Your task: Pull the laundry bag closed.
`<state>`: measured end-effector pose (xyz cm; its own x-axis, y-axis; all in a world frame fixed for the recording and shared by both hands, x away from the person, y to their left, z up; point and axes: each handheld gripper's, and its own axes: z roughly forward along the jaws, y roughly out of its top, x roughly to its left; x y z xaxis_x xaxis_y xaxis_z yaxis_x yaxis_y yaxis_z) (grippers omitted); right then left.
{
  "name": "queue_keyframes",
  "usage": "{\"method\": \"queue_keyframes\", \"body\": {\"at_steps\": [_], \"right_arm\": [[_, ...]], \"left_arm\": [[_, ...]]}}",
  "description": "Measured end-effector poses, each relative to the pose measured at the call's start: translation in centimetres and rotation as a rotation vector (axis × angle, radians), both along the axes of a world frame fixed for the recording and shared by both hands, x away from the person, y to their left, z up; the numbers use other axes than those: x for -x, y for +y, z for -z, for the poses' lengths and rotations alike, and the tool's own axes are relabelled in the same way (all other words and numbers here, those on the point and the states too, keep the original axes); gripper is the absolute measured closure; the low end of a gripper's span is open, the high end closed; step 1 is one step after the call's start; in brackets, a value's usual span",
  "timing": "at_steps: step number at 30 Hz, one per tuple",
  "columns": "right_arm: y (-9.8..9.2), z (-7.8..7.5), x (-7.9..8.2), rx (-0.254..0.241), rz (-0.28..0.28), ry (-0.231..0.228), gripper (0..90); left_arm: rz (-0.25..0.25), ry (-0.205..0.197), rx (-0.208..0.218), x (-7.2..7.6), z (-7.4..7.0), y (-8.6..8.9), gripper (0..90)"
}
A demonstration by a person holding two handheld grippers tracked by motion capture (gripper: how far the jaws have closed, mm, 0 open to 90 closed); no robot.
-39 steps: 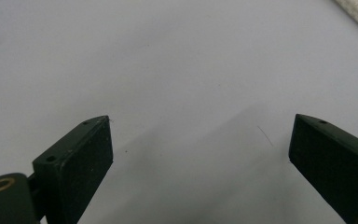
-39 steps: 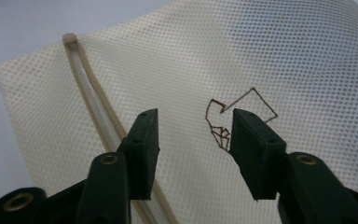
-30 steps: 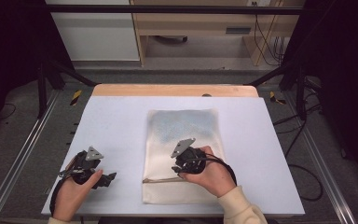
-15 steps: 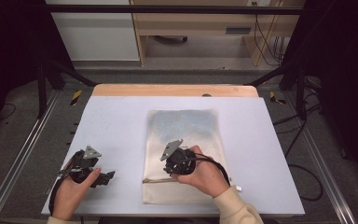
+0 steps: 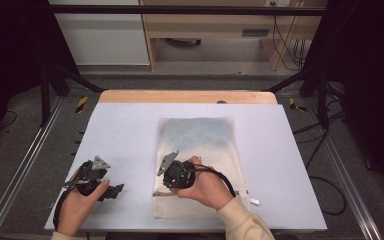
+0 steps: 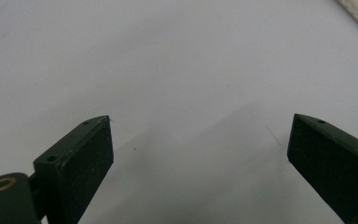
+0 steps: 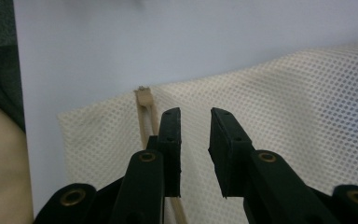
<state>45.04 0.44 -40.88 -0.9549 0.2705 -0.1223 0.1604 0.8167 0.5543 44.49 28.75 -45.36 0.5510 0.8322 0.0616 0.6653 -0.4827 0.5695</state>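
A cream mesh bag [image 5: 205,135] lies flat in the middle of the white table [image 5: 125,130], with a tan drawstring [image 5: 159,193] running out at its near left corner. My right gripper [image 5: 171,177] hovers over the bag's near left part. In the right gripper view, the right gripper [image 7: 195,114] has its jaws parted by a narrow gap with nothing between them, just above the mesh [image 7: 307,116] and to the right of the drawstring [image 7: 144,116]. My left gripper [image 5: 111,191] rests at the table's near left. It is wide open [image 6: 200,135] over bare table.
A wooden strip [image 5: 187,96] borders the table's far edge. Metal rails [image 5: 25,165] flank the table on both sides. The right gripper's black cable [image 5: 220,175] loops across the bag. A small white tag [image 5: 253,201] sticks out at the bag's near right.
My right gripper has slid left across the bag toward its left edge and the drawstring. The left gripper has barely moved.
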Motion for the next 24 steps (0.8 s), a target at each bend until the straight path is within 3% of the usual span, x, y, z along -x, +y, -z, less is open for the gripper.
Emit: {"method": "queue_keyframes", "body": {"at_steps": [5,8,17,24], "right_arm": [[0.7,0.6,0.3,0.004,-0.009,0.023,78.9],[1.2,1.1,0.3,0.024,-0.012,0.031,79.4],[2.9,1.8,-0.1,0.015,-0.070,0.084,74.2],[3.5,2.4,0.0,0.027,-0.065,0.095,71.9]], "left_arm": [[-0.016,0.021,-0.010,-0.3,0.3,0.0,7.2],[-0.002,0.012,-0.011,-0.2,0.2,0.0,7.5],[-0.007,0.011,-0.004,-0.1,0.0,0.1,9.0],[0.005,-0.001,-0.002,0.1,-0.1,0.0,9.8]]}}
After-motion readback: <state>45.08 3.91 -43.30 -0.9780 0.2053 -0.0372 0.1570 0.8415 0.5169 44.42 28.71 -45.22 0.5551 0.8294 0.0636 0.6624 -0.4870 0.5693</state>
